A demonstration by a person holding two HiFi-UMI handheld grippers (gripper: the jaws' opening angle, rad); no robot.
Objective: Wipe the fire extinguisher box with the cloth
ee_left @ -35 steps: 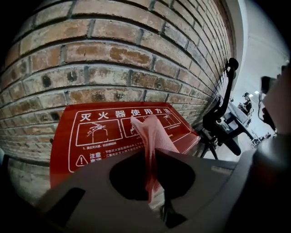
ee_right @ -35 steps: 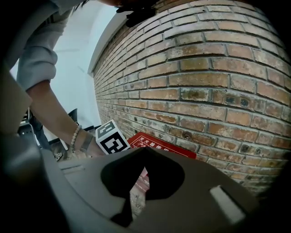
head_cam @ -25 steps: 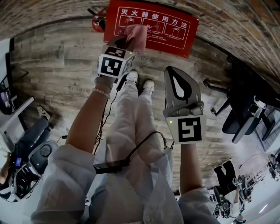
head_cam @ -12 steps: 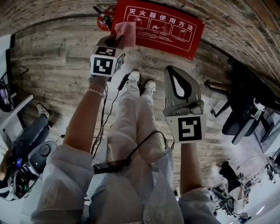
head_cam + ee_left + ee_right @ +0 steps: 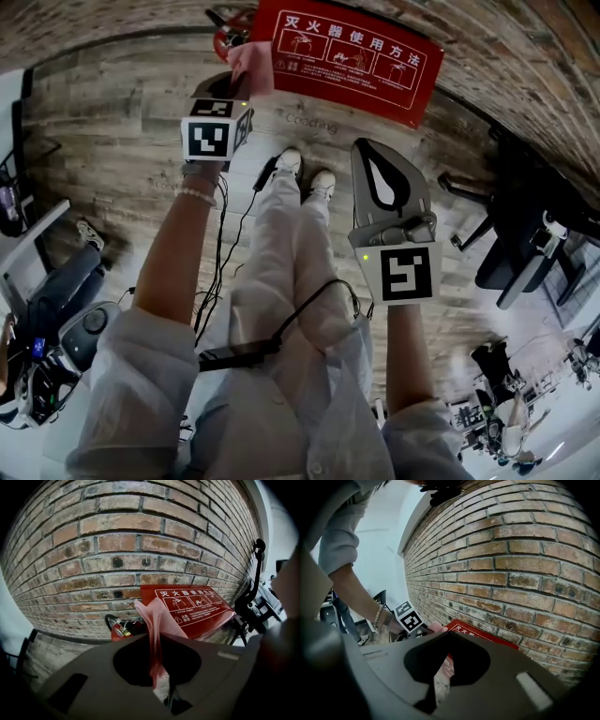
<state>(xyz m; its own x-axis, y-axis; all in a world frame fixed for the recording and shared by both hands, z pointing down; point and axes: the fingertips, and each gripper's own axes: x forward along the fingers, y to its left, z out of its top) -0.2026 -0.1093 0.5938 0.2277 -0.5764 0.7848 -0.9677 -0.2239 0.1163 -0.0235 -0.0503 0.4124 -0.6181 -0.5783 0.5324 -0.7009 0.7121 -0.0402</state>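
Fire extinguisher box (image 5: pixel 349 56), long axis along the brick wall (image 5: pixel 525 56), lies just ahead of the left gripper (image 5: pixel 239 82), whose jaws pinch the cloth (image 5: pixel 251 66) at its left end; right gripper (image 5: pixel 364 150), jaws together and empty, hangs farther off.

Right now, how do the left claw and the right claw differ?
The left claw is shut on a crumpled pink cloth; the right claw is shut on nothing. The left claw is up at the left edge of the red fire extinguisher box; the right claw hangs back over the wooden floor. Both point towards the brick wall.
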